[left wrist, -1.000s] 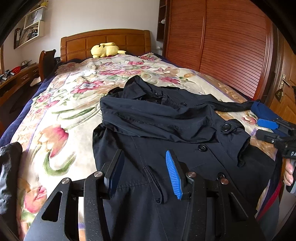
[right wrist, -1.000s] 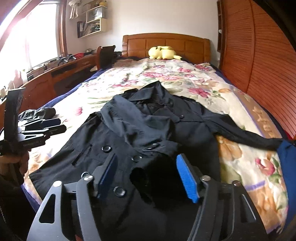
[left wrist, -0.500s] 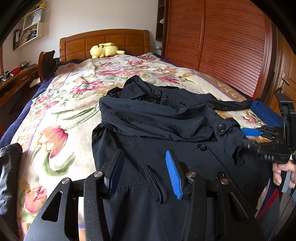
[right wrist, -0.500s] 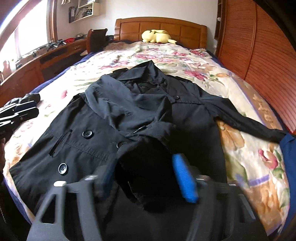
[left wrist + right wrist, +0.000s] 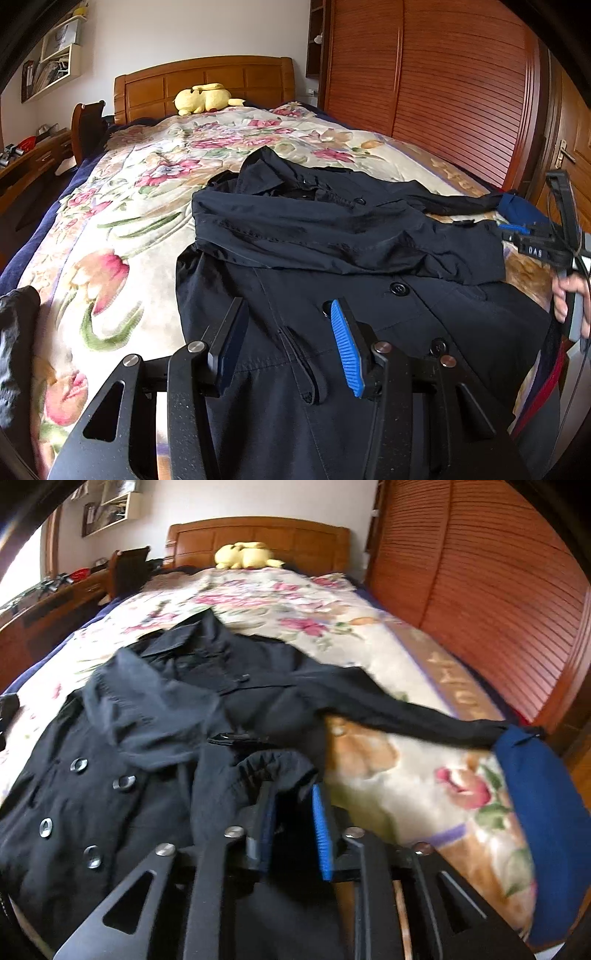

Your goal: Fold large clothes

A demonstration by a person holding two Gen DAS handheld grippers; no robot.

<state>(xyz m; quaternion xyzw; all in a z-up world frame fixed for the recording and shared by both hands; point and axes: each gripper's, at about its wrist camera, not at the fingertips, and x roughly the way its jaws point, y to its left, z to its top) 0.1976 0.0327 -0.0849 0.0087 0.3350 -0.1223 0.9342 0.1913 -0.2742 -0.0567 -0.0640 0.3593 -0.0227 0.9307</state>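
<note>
Floral bedspread (image 5: 122, 206) supports a dark coat (image 5: 332, 258) (double-breasted). Left gripper (image 5: 288, 332) hovers released above it. Right gripper (image 5: 295, 812), jaws just closing, pinches the folded sleeve cuff (image 5: 273, 771).

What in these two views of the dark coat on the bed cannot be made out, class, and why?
- Coat hem: cut off by the bottom edge and the left hand-held gripper, left wrist view.
- Right hand-held gripper grip: its jaws have just been closing with coat fabric between; blur hides any contact, right wrist view.
- Far sleeve's cuff: blurred against the blue cloth, right wrist view.
</note>
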